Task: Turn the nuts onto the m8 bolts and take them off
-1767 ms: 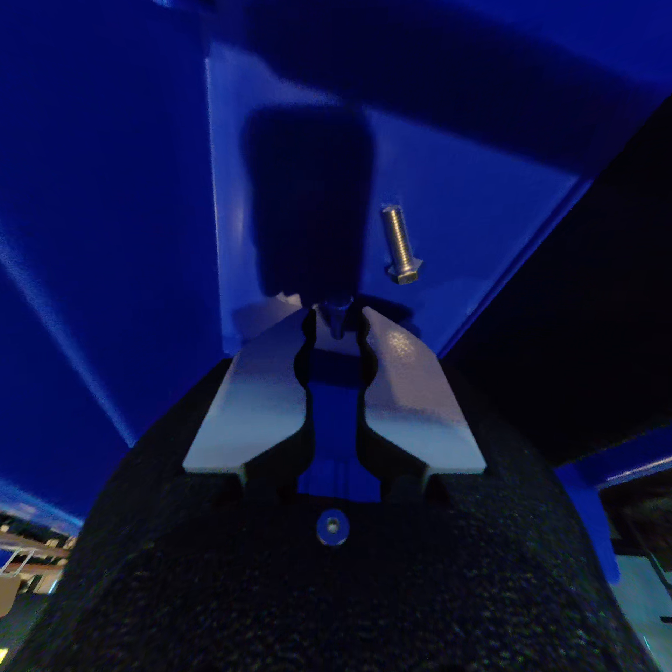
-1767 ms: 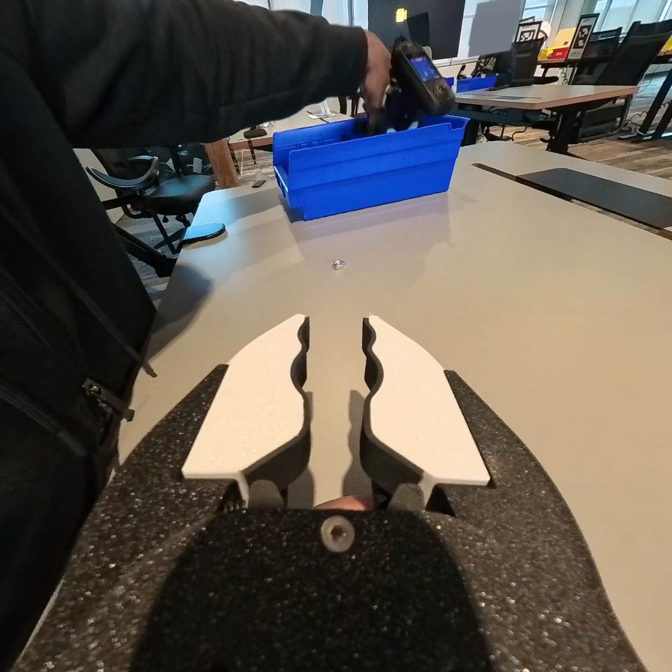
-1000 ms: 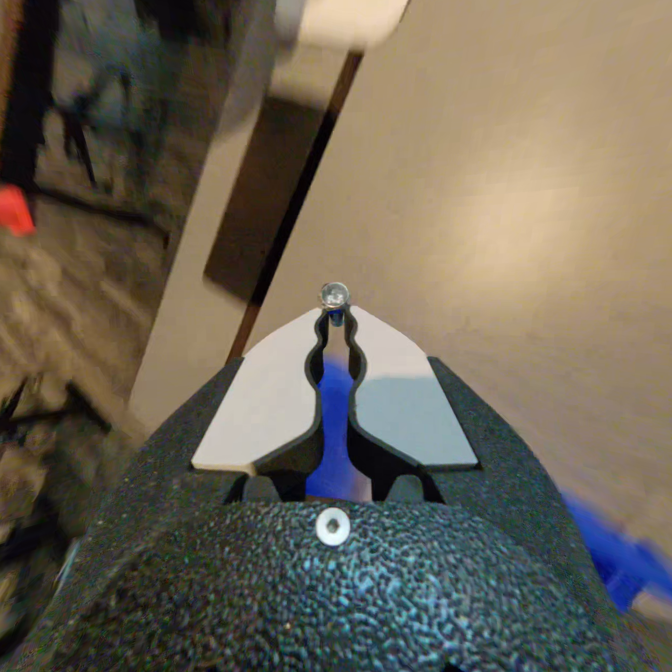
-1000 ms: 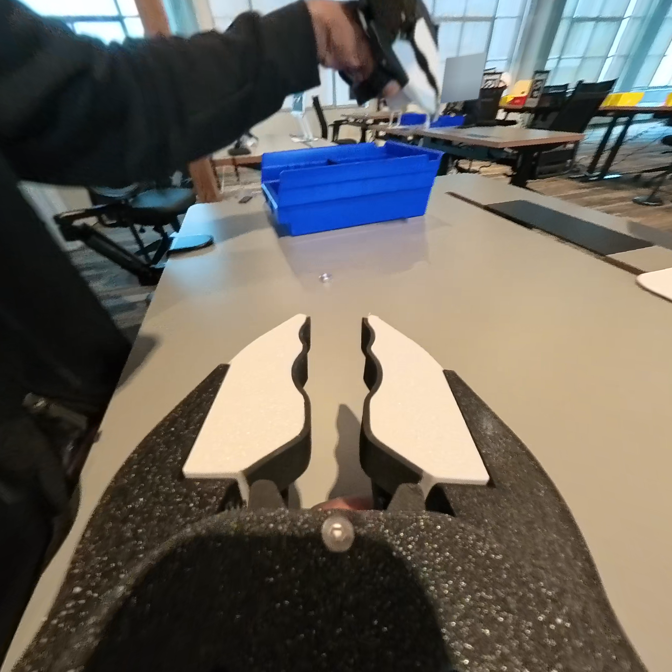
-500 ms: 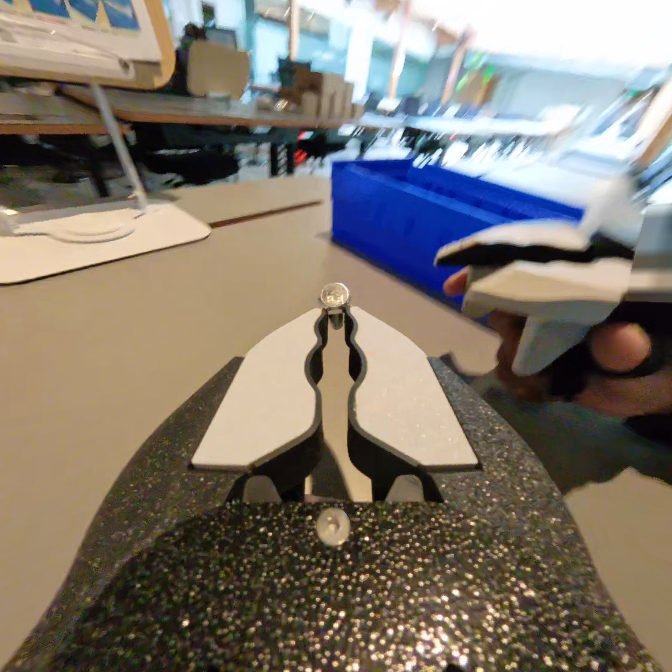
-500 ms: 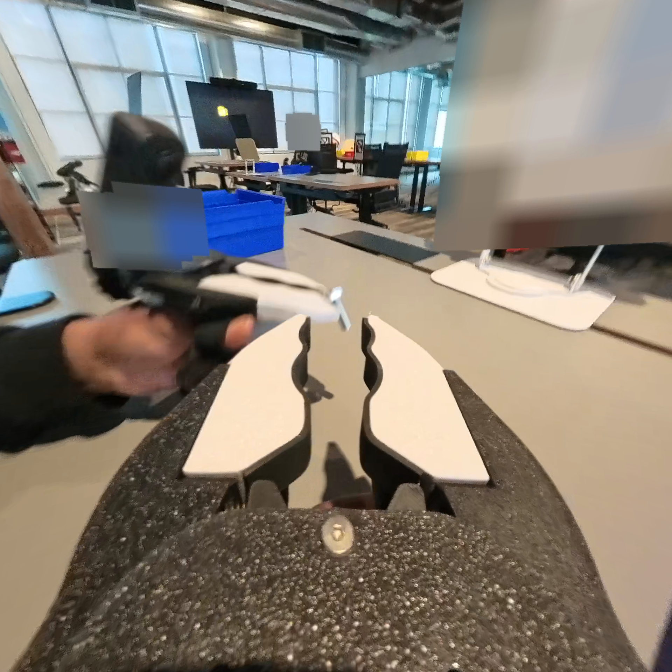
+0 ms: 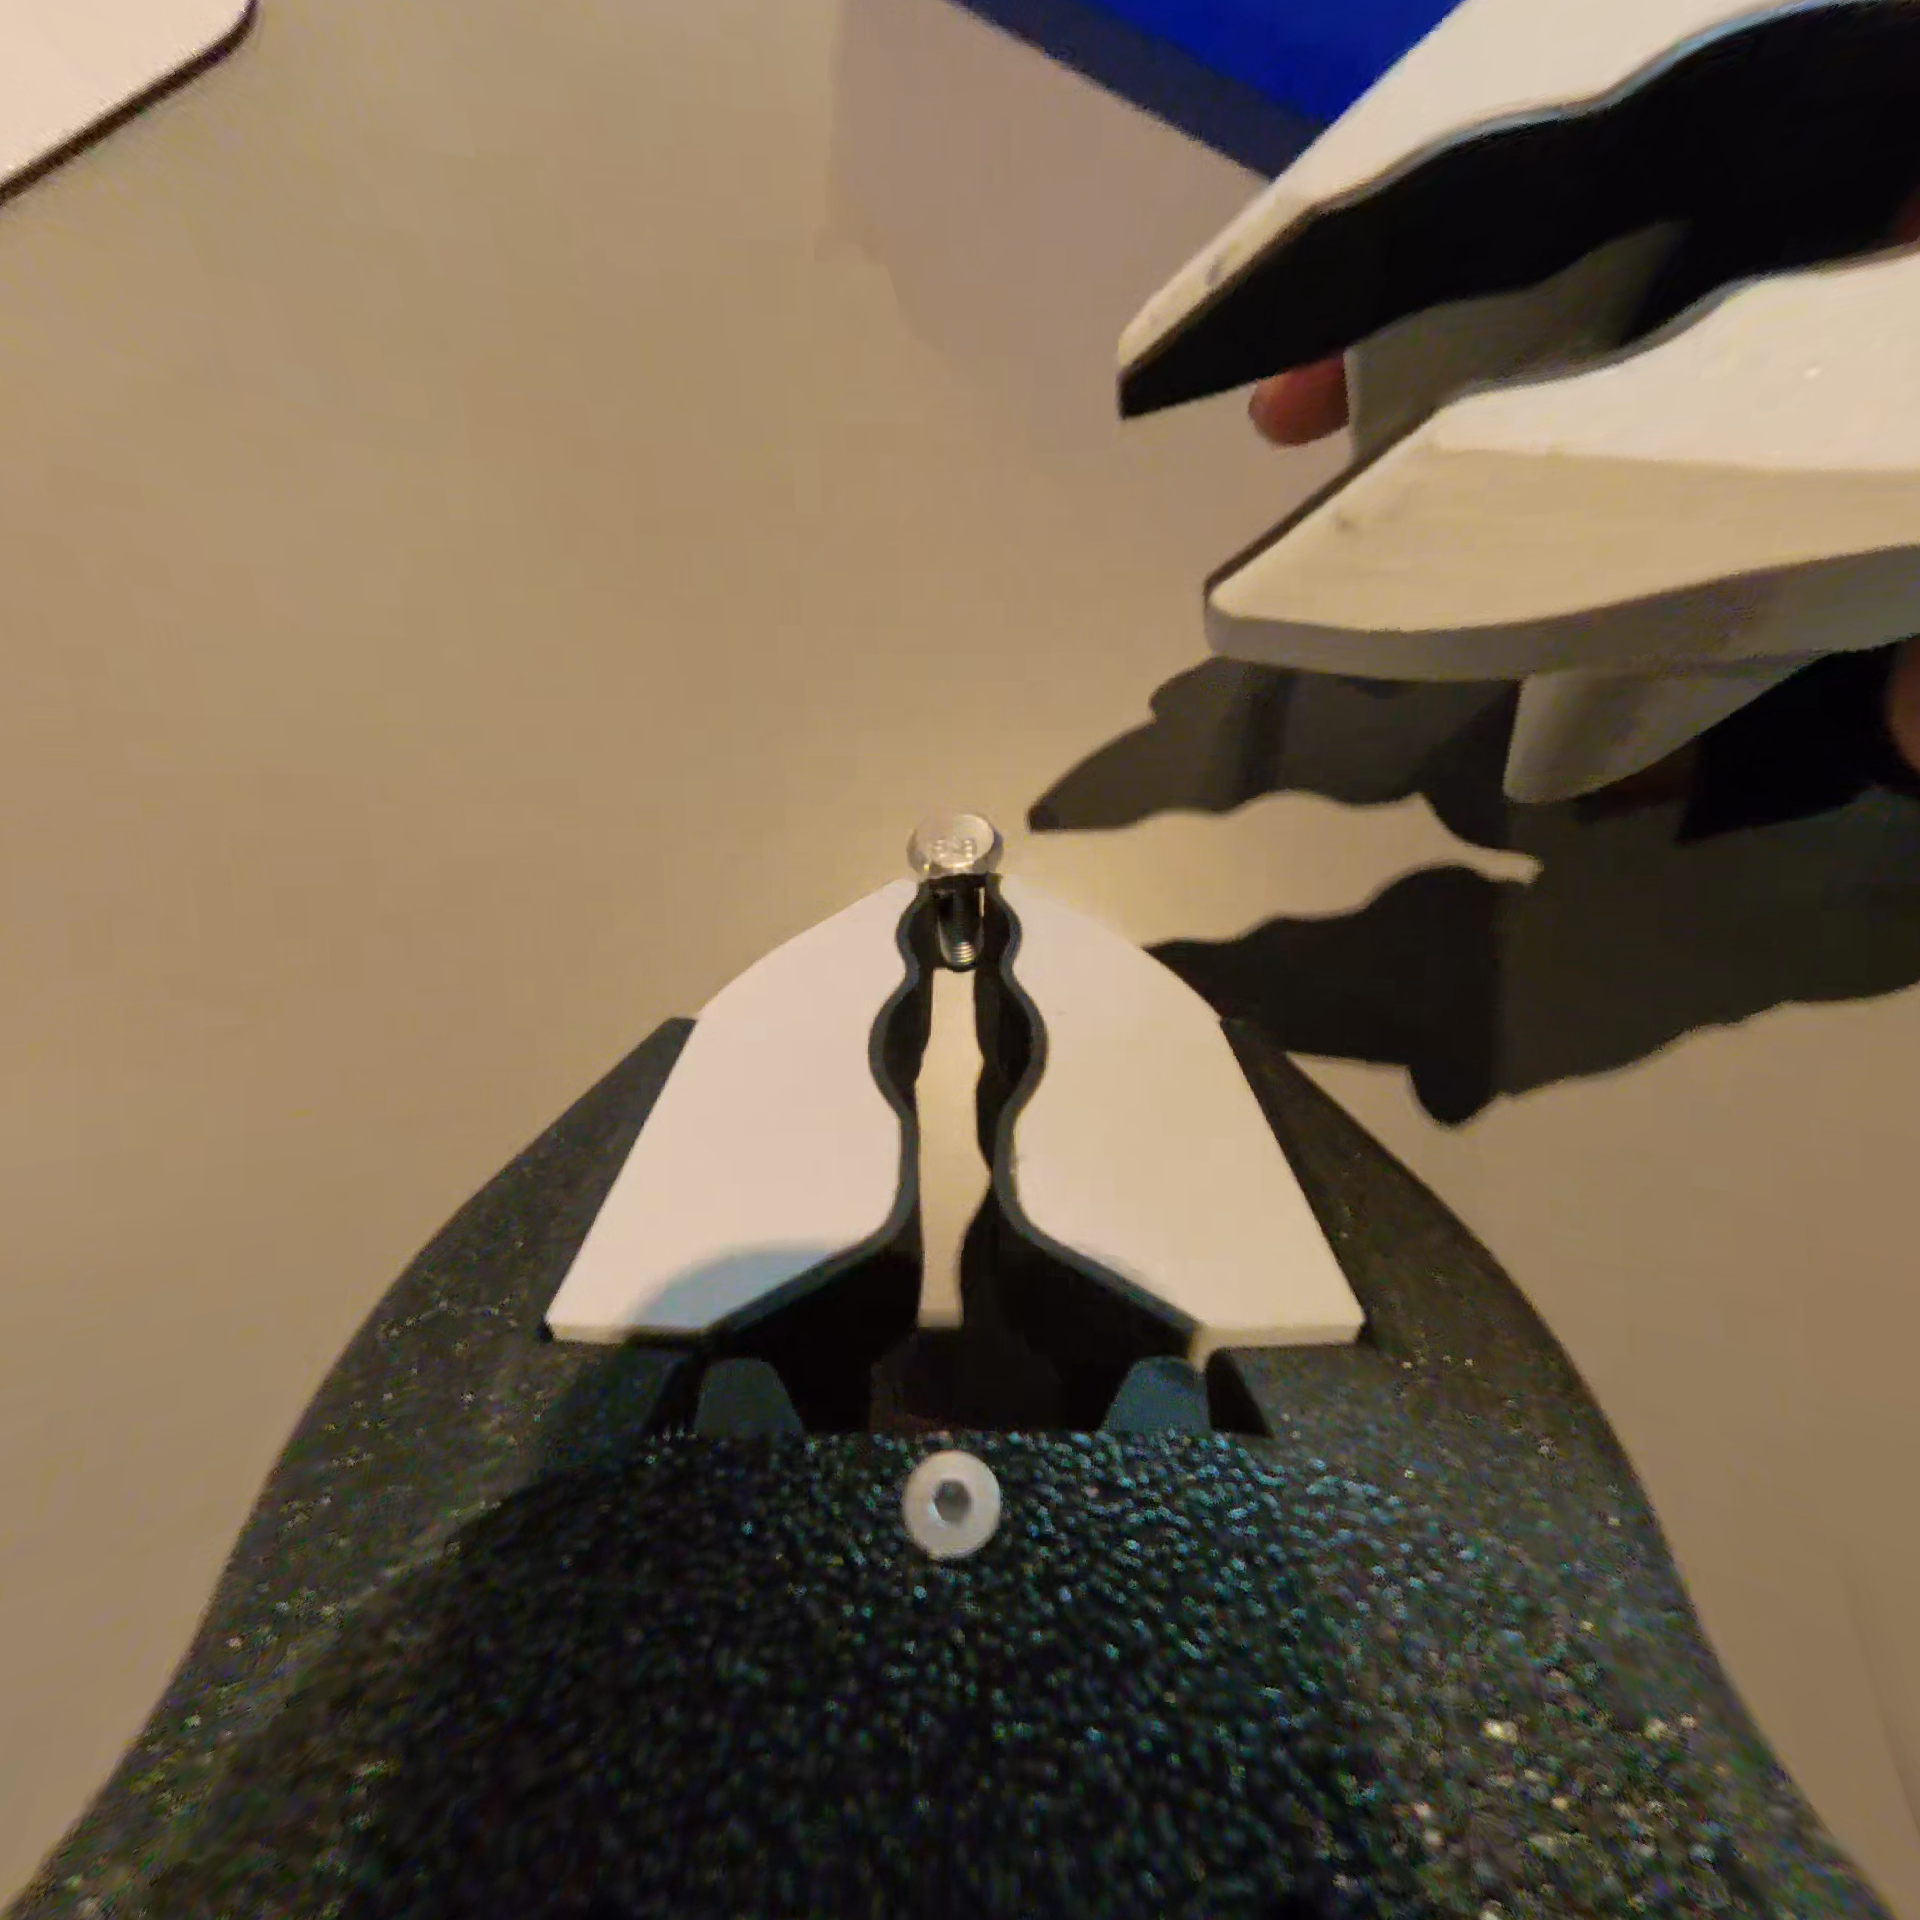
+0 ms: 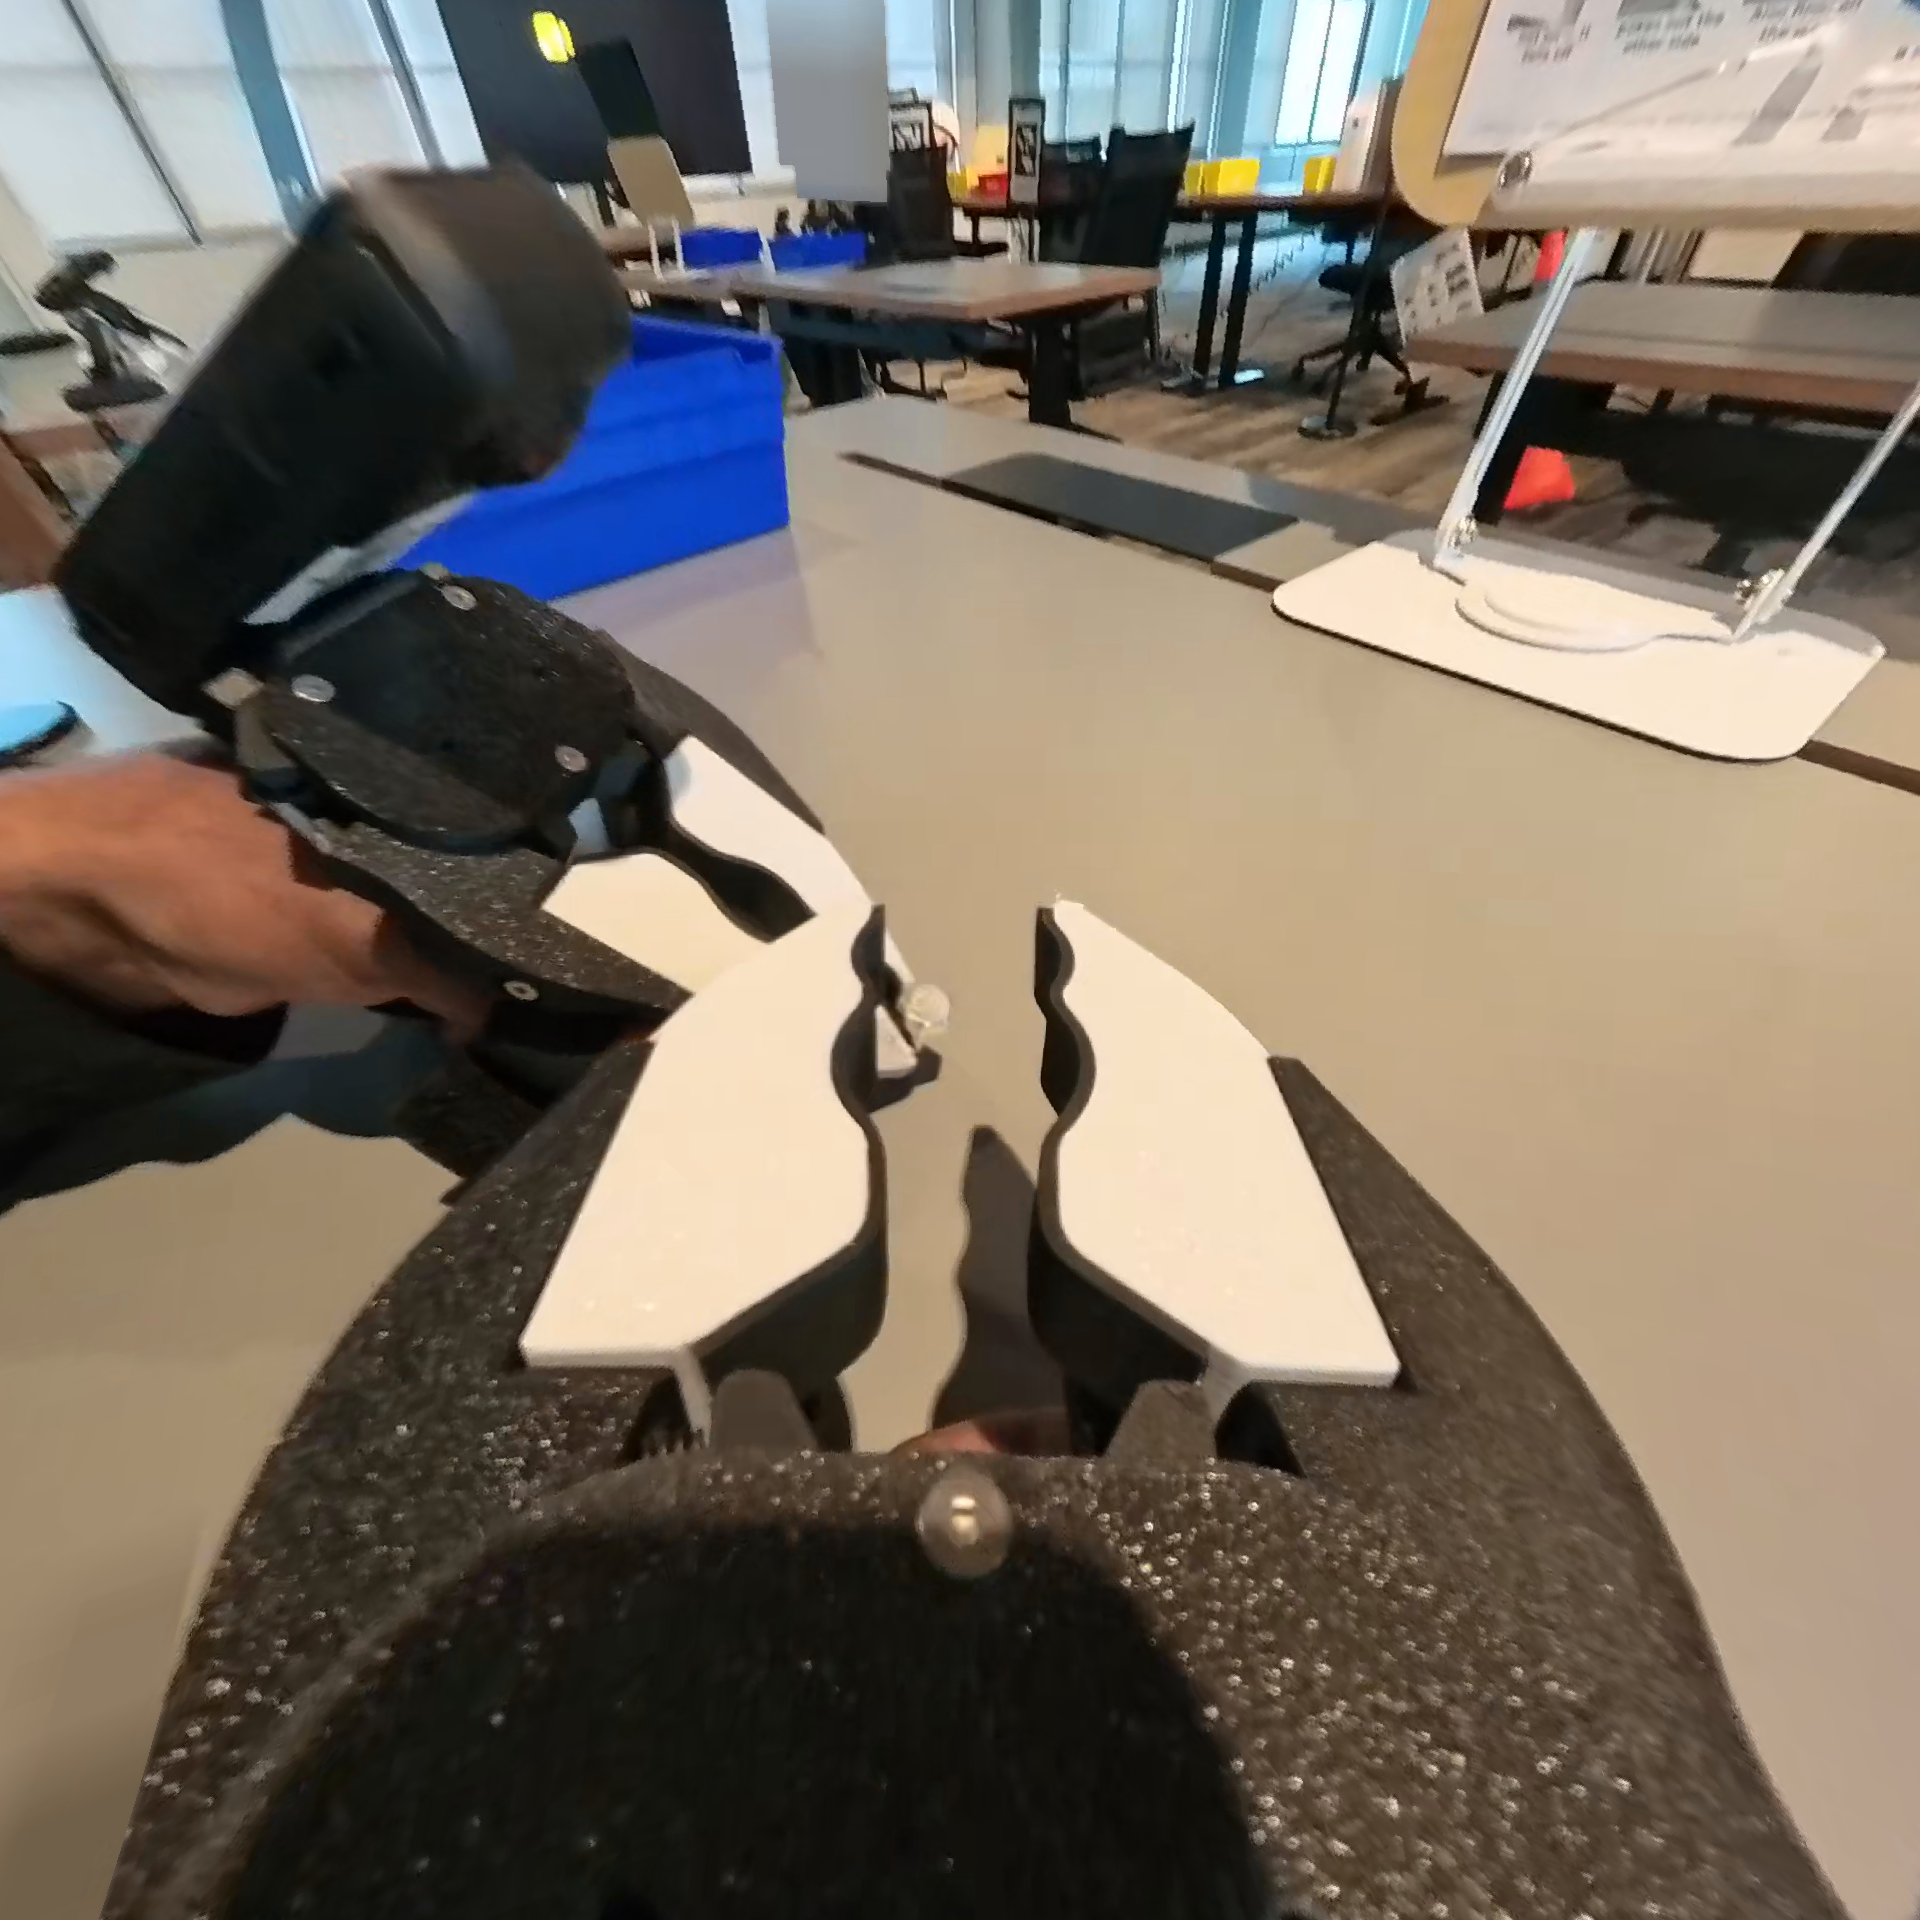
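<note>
Two hand-held grippers are seen over one grey table [image 8: 1351, 935]. The left gripper [image 7: 954, 904] is clamped on one bolt [image 7: 954, 844], gripped by its threaded shank w/ the head sticking out past the tips. The right gripper [image 8: 961, 945] is spread apart, empty, just beside the bolt. One blue bin [image 8: 665, 457] sits behind. No nut is visible. Probably best: bolt held steady, nut fetched, threads lined up squarely.

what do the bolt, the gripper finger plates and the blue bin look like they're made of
Bolt: bare metal, likely steel, judging by its shiny silver head and cut threads.
Finger plates of the left gripper: matte white, faintly grainy, on black wavy-edged backing; probably plastic, perhaps printed.
Blue bin: smooth, evenly coloured walls suggest moulded plastic.
</note>
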The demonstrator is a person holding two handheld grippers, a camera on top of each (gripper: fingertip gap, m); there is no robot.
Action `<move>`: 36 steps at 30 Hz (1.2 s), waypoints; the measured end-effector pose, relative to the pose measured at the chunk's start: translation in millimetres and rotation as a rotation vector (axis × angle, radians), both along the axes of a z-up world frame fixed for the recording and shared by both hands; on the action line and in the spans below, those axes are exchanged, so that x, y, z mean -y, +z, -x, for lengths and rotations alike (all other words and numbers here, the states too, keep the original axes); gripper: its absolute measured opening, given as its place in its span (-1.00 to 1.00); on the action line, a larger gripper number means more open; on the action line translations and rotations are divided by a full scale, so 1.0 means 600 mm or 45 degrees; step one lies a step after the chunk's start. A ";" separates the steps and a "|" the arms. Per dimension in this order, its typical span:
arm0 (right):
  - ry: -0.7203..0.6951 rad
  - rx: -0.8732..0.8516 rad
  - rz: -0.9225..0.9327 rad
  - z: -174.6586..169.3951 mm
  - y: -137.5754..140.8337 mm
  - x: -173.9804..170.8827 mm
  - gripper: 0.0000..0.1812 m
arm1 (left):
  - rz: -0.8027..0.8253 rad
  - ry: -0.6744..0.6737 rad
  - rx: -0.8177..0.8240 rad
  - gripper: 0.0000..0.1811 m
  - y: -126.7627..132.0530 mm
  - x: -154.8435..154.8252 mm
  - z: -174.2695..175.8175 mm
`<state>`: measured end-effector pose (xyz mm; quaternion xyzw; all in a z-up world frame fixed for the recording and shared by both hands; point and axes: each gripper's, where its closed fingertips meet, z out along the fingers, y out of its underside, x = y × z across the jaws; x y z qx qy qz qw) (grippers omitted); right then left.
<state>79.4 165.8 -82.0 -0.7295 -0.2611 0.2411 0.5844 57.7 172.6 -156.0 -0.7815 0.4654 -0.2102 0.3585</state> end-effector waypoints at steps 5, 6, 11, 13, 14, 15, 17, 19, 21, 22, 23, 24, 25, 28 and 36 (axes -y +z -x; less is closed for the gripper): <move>-0.014 0.025 0.025 -0.002 -0.006 -0.002 -0.70 | 0.018 0.050 -0.028 -0.80 -0.007 0.005 0.014; -0.018 0.024 0.025 -0.003 -0.006 -0.002 -0.69 | 0.013 0.078 -0.019 -0.73 -0.005 0.005 0.019; -0.045 -0.033 0.029 -0.012 -0.001 -0.006 -0.69 | -0.017 0.252 0.305 -0.38 0.062 0.011 0.040; -0.056 -0.066 0.026 -0.016 0.003 -0.007 -0.69 | -0.098 0.290 0.483 -0.35 0.119 -0.006 0.052; -0.057 -0.085 0.018 -0.016 0.007 -0.006 -0.69 | -0.123 0.344 0.605 -0.35 0.153 -0.026 0.063; -0.051 -0.111 0.003 -0.014 0.013 -0.004 -0.68 | -0.137 0.415 0.752 -0.34 0.188 -0.050 0.078; -0.027 -0.171 -0.052 0.001 0.035 0.005 -0.66 | -0.119 0.595 1.064 -0.34 0.241 -0.109 0.112; 0.008 -0.229 -0.135 0.033 0.067 0.022 -0.61 | 0.025 0.721 1.248 -0.33 0.252 -0.154 0.116; 0.035 -0.269 -0.234 0.076 0.101 0.041 -0.53 | 0.072 0.764 1.322 -0.31 0.253 -0.178 0.086; 0.021 -0.282 -0.276 0.096 0.113 0.049 -0.47 | 0.059 0.802 1.336 -0.30 0.251 -0.188 0.073; 0.010 -0.301 -0.306 0.116 0.122 0.057 -0.44 | 0.026 0.855 1.354 -0.30 0.250 -0.200 0.068; -0.002 -0.333 -0.325 0.134 0.129 0.064 -0.39 | -0.022 0.937 1.386 -0.32 0.248 -0.213 0.074; -0.026 -0.370 -0.330 0.148 0.133 0.070 -0.33 | -0.052 1.028 1.441 -0.35 0.245 -0.224 0.084; -0.161 -0.438 -0.371 0.151 0.140 0.073 -0.27 | -0.033 1.191 1.550 -0.39 0.225 -0.250 0.113; -0.177 -0.261 -0.385 0.184 0.120 0.068 -0.45 | -0.105 1.040 1.321 -0.38 0.207 -0.244 0.073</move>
